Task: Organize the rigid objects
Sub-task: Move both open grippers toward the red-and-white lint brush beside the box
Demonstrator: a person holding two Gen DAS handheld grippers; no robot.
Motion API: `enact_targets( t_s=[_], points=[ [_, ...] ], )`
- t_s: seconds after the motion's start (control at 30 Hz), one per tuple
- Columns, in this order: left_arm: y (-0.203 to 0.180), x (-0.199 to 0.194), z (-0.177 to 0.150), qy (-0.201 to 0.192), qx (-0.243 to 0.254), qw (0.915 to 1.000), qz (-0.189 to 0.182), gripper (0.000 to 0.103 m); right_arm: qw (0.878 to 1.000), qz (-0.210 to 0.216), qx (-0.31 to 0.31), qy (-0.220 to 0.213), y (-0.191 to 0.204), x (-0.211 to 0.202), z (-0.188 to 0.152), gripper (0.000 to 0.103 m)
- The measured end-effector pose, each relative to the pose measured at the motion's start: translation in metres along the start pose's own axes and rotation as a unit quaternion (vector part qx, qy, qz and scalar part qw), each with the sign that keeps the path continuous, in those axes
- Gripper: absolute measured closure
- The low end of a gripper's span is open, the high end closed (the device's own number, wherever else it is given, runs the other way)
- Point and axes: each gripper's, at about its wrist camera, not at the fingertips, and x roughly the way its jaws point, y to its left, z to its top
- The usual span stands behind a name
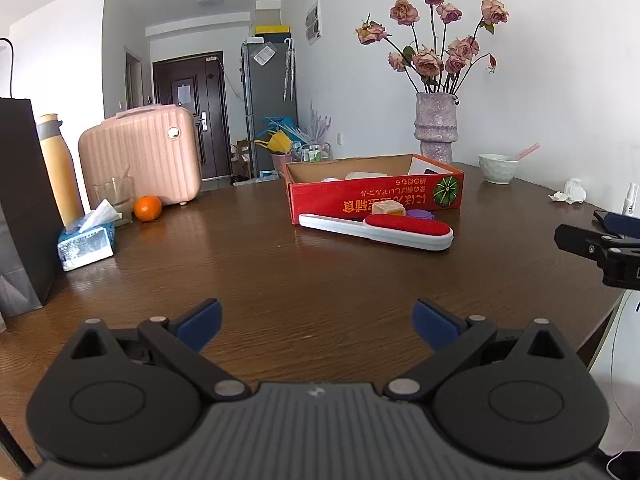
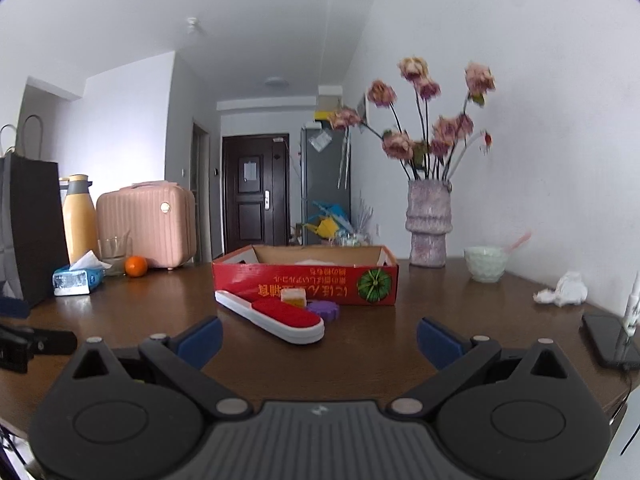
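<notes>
Tidying barely begun
Both the left gripper [image 1: 316, 322] and right gripper [image 2: 318, 338] gape wide, empty; the brush [image 2: 272, 318], block [image 2: 293, 295] and purple lid [image 2: 325, 309] lie outside the box [image 2: 304, 282].

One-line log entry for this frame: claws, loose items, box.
left claw: open, empty | right claw: open, empty | lint brush, yellow block, purple lid: on table before red box | stage: pre-grasp

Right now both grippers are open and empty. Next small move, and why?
Probably ease the right gripper forward to the lint brush. It lies loose on the table in front of the red box, nearest the right fingers, which hold nothing.
</notes>
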Motion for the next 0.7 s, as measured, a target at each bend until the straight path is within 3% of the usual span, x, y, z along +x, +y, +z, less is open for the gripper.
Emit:
enact_targets(
  t_s=[0.3, 0.57, 0.63, 0.7],
  points=[
    [0.011, 0.052, 0.023, 0.045, -0.057, 0.9973, -0.014, 0.0, 0.998, -0.023, 0.016, 0.057, -0.024, 0.038, 0.008, 0.002],
    [0.016, 0.119, 0.055, 0.08, -0.091, 0.9922, -0.028, 0.0, 0.995, -0.026, 0.018, 0.099, -0.047, 0.106, 0.034, 0.008],
    [0.016, 0.133, 0.065, 0.073, -0.082, 0.9933, -0.035, 0.0, 0.993, -0.023, 0.014, 0.113, -0.049, 0.125, 0.038, 0.008],
    [0.022, 0.155, 0.078, 0.072, -0.085, 0.9916, -0.066, 0.0, 0.992, -0.007, 0.019, 0.125, -0.05, 0.141, 0.041, 0.008]
  ],
)
